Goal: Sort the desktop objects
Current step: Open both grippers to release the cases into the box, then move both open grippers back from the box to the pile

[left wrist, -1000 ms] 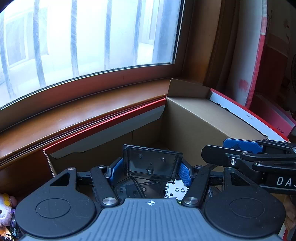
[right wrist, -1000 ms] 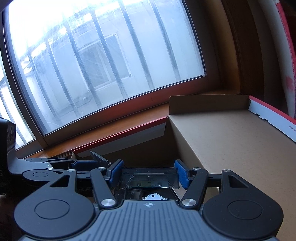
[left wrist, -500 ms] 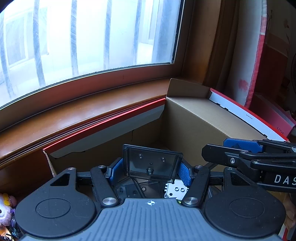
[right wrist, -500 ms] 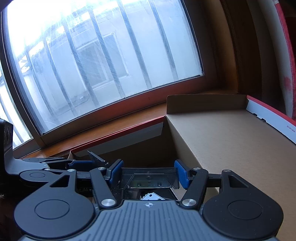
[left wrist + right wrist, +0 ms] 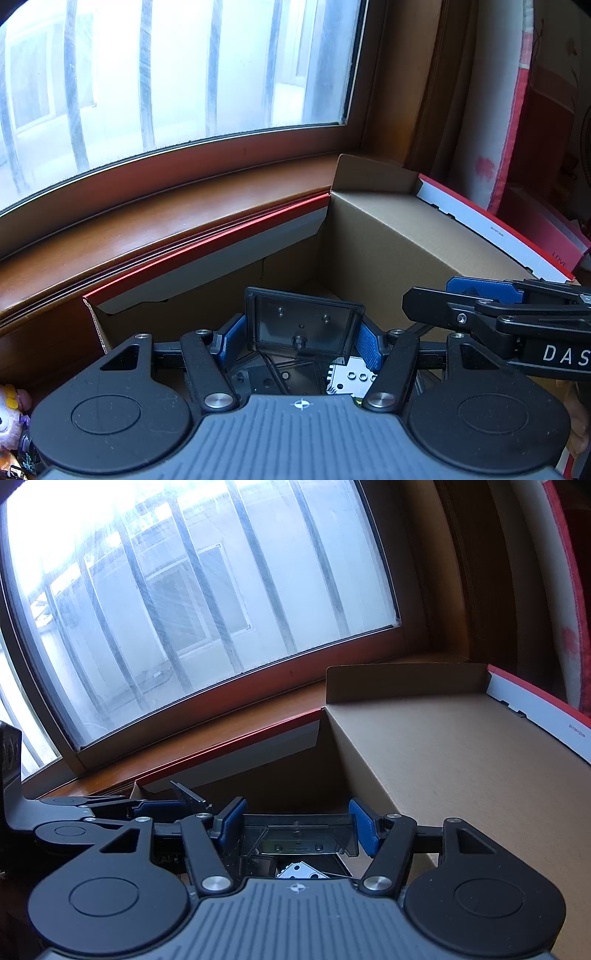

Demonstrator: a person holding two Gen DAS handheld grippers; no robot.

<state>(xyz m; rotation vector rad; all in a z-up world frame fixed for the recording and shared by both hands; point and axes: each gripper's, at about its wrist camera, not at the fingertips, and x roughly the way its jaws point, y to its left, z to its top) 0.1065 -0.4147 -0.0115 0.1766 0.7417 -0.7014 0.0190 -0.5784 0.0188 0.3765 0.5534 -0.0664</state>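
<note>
Dark plastic case (image 5: 303, 325) between left claw (image 5: 301, 341) pads, over cardboard box (image 5: 406, 243).

We note a barred window (image 5: 177, 74) above a brown wooden sill (image 5: 155, 229). A pale curtain with red edging (image 5: 495, 122) hangs at right. A small plush toy (image 5: 9, 417) sits low at far left.
</note>
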